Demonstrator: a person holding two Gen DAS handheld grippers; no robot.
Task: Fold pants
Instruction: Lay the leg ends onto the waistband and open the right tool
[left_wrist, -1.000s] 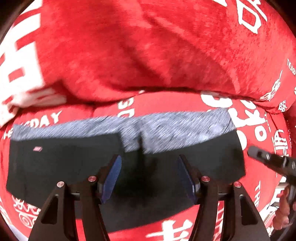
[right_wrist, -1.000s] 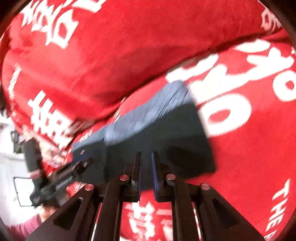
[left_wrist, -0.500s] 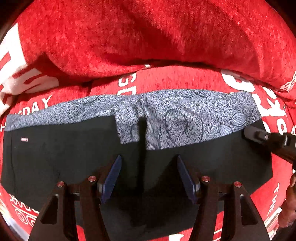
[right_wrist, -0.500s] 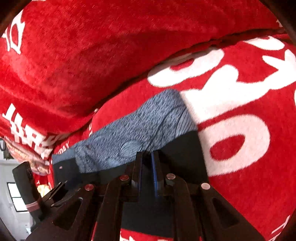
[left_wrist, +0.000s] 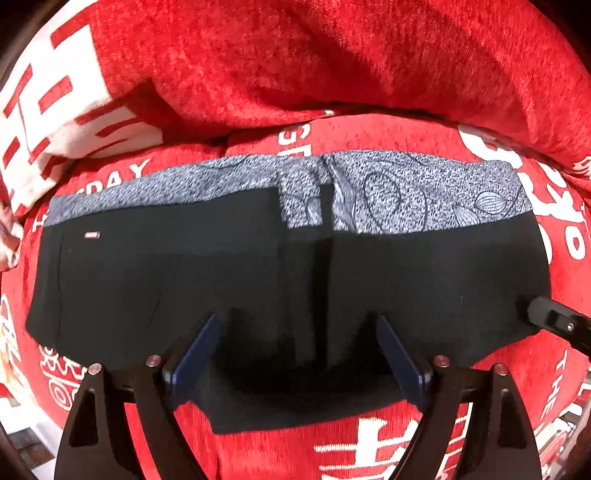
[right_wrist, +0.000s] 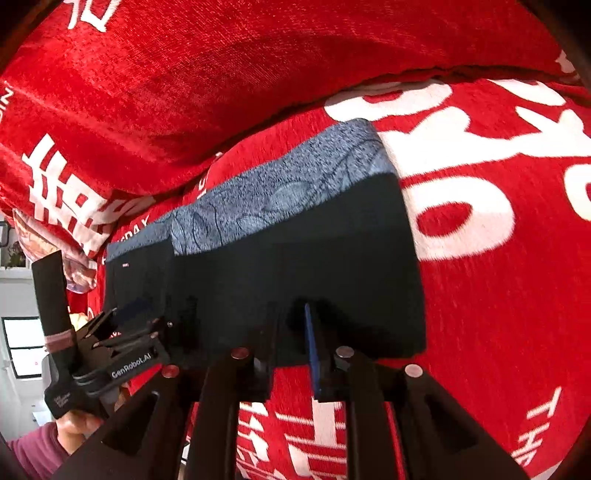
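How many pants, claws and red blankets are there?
Folded black pants with grey patterned waistband: 1
Black two-finger claws: 2, left claw, right claw
Red blanket with white lettering: 1
Total: 4

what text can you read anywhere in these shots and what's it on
"GenRobot.AI": white print on the left gripper body, right wrist view.
"THE": white letters on the red cover, lower right.
"DAY": end of a word on the cover; its start is hidden behind the pants.
Large white Chinese characters on the cover: cut off, not readable.
Small tag on the pants: too small to read.
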